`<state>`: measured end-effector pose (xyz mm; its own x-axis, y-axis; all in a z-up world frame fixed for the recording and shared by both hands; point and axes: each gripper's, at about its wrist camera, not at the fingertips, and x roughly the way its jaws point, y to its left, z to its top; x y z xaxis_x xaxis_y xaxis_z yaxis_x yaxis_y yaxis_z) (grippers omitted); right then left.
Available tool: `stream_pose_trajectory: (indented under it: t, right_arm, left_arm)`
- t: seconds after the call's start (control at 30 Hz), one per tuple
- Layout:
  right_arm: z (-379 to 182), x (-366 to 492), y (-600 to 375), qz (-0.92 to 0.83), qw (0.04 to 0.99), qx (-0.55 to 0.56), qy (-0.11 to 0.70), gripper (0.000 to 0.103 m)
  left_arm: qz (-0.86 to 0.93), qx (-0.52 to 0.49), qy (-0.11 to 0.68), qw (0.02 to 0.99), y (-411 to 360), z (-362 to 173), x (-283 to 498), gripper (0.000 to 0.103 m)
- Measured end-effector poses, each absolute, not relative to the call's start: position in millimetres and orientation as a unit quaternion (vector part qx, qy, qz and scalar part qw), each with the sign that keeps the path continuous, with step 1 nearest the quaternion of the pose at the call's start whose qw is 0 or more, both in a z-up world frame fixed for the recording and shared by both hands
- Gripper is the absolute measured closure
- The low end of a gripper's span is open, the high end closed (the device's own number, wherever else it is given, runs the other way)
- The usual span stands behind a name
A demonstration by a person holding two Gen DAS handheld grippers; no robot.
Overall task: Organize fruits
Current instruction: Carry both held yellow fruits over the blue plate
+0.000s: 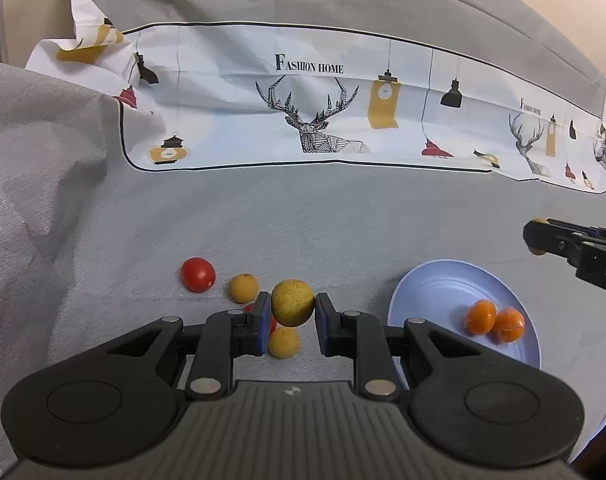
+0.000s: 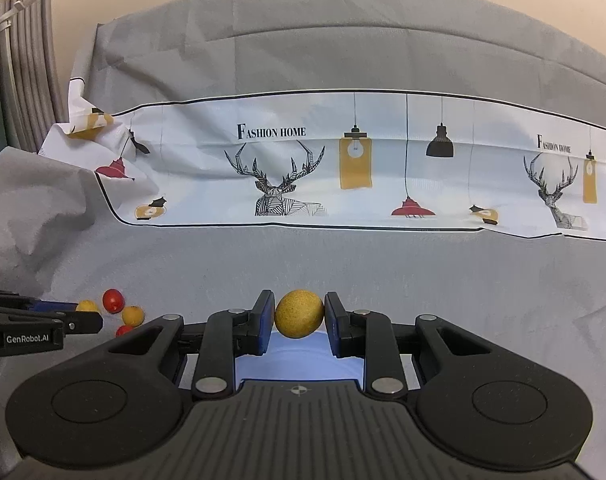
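Observation:
My left gripper point(image 1: 293, 307) is shut on a speckled yellow fruit point(image 1: 293, 302), held just above the grey cloth. Under and around it lie a red tomato point(image 1: 198, 274), a small yellow fruit point(image 1: 243, 288) and another yellow fruit point(image 1: 283, 342); a red one is mostly hidden behind the left finger. To the right a pale blue plate point(image 1: 443, 292) holds two orange fruits point(image 1: 495, 320). My right gripper point(image 2: 299, 314) is shut on a second yellow fruit point(image 2: 299, 313), hanging over the plate point(image 2: 299, 360). Its fingers reach in at the right edge of the left wrist view point(image 1: 543, 238).
A white printed cloth point(image 1: 323, 120) with deer and lamp drawings lies across the back of the grey covered surface. Grey fabric bunches up at the left point(image 1: 43, 140). A curtain and a white hanger point(image 2: 15, 0) stand at the far left.

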<state>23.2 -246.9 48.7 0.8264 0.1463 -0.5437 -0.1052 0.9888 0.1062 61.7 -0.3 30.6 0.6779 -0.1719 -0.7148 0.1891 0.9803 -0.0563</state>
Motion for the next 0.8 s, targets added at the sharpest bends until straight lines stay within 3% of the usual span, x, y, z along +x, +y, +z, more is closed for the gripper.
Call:
stream_pose_trajectory:
  t: [0.8]
  right_arm:
    - [38, 26, -263, 0.039, 0.955, 0.042, 0.292, 0.075]
  left_arm:
    - [-0.141, 0.014, 0.385, 0.912, -37, 25, 62, 0.078]
